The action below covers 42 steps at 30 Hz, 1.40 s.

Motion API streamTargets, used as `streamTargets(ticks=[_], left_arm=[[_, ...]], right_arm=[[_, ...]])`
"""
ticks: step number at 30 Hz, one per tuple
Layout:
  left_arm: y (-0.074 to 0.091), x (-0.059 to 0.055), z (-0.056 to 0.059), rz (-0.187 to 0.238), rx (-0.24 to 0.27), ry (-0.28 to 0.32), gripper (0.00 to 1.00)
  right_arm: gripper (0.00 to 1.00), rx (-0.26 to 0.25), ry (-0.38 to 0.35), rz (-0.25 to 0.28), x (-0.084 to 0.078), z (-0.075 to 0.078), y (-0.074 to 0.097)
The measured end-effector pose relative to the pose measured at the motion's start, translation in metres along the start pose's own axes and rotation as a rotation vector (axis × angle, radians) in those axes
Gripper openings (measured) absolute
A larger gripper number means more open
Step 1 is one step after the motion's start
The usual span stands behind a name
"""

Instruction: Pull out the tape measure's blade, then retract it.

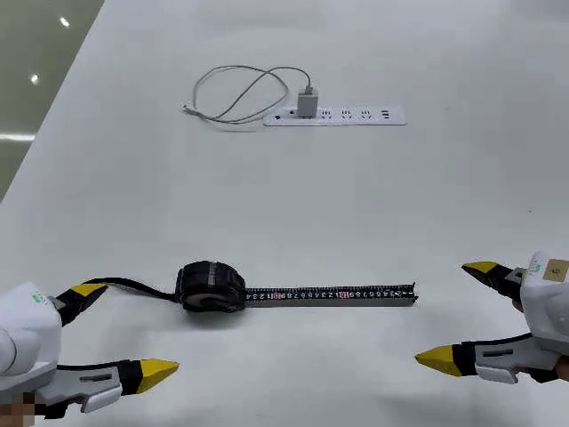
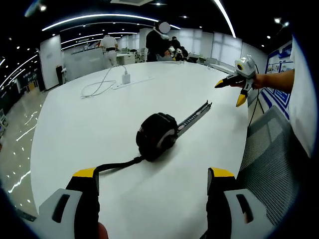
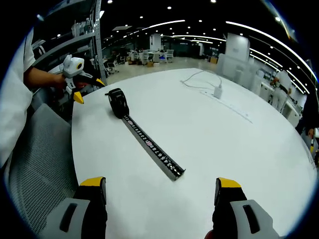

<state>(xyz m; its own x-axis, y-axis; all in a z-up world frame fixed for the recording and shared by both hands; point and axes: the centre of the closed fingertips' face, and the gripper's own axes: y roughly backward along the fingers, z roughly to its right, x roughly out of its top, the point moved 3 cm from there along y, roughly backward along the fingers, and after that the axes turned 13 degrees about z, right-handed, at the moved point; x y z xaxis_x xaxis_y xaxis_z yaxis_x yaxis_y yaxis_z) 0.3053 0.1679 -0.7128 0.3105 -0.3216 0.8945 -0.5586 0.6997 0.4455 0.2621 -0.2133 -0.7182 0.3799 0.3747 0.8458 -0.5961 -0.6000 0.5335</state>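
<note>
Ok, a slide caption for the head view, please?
Open left gripper and right gripper flank a black tape measure on the white table, blade extended.

The tape measure lay on the worktop near its near edge, with its blade stretched flat to the right. The left hand-held gripper sat left of it and the right hand-held gripper beyond the blade's tip, both apart from it. Toward the far edge lay a power strip, with a charger at its left end and a cable looped further left.

Tape measure, blade out, beyond wide-apart left hand-held gripper
</note>
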Motion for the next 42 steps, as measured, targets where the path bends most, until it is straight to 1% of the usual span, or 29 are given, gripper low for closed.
streamTargets(ticks=[8, 15, 21, 27, 31, 34, 37, 42], left_arm=[[0.008, -0.004, 0.002, 0.013, 0.022, 0.009, 0.91], [0.014, -0.006, 0.003, 0.035, 0.038, 0.016, 0.92], [0.020, -0.009, 0.005, 0.053, 0.057, 0.023, 0.93], [0.025, -0.012, 0.009, 0.062, 0.064, 0.033, 0.93], [0.027, -0.012, 0.009, 0.074, 0.079, 0.035, 0.94], [0.028, -0.011, 0.010, 0.083, 0.082, 0.053, 0.94], [0.028, -0.011, 0.012, 0.087, 0.082, 0.053, 0.94], [0.029, -0.012, 0.012, 0.096, 0.093, 0.064, 0.95]], right_arm=[[0.94, -0.024, -0.011, 0.009, -0.003, -0.006, 0.008], [0.96, -0.037, -0.024, 0.021, -0.006, -0.011, 0.016], [0.96, -0.047, -0.034, 0.034, -0.008, -0.016, 0.021], [0.95, -0.053, -0.037, 0.044, -0.012, -0.022, 0.023], [0.96, -0.059, -0.045, 0.063, -0.011, -0.026, 0.024], [0.96, -0.064, -0.052, 0.074, -0.012, -0.027, 0.025], [0.96, -0.068, -0.065, 0.087, -0.011, -0.029, 0.026], [0.96, -0.073, -0.074, 0.092, -0.014, -0.032, 0.028]])
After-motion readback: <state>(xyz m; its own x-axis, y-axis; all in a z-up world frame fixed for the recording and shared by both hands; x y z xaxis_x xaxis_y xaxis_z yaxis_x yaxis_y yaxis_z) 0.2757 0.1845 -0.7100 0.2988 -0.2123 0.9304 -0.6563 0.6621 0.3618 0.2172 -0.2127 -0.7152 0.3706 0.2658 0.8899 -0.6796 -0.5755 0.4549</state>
